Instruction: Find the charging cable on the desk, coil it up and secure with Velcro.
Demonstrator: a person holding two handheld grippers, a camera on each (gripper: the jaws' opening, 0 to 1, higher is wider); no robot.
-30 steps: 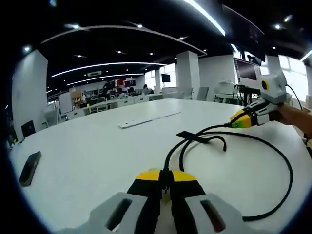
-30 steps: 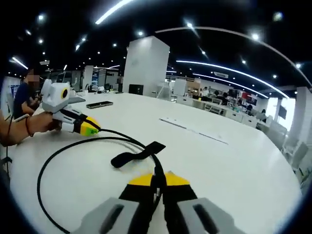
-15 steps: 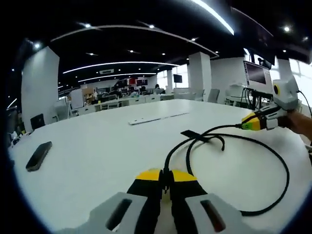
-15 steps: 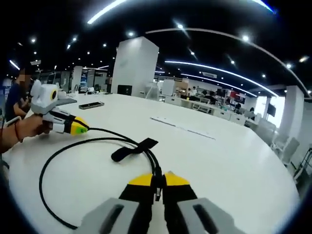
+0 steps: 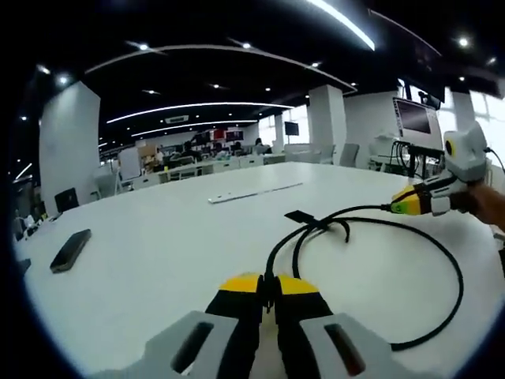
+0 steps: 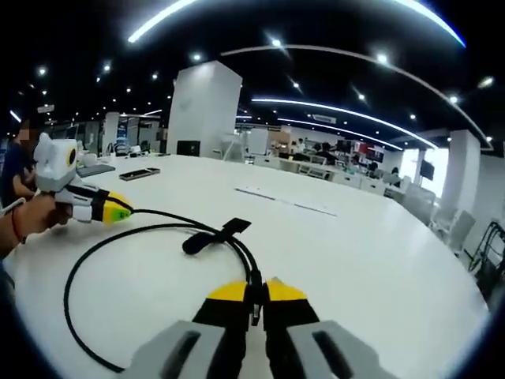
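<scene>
Pinching opposite cable (image 5: 442,260) ends, both hand-held grippers (image 5: 268,286) (image 6: 254,292) are facing each other, Velcro (image 6: 207,237) lying at 11 o'clock of the right.

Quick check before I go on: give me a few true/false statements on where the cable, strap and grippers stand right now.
1. Both grippers are shut on the cable. True: the left gripper and the right gripper each pinch an end.
2. The cable is already coiled tight. False: it lies in one wide open loop on the desk.
3. The Velcro strap is wrapped around the coil. False: it hangs loose near the middle of the cable.
4. A phone lies on the desk. True.
5. The cable is white. False: it is black.
</scene>
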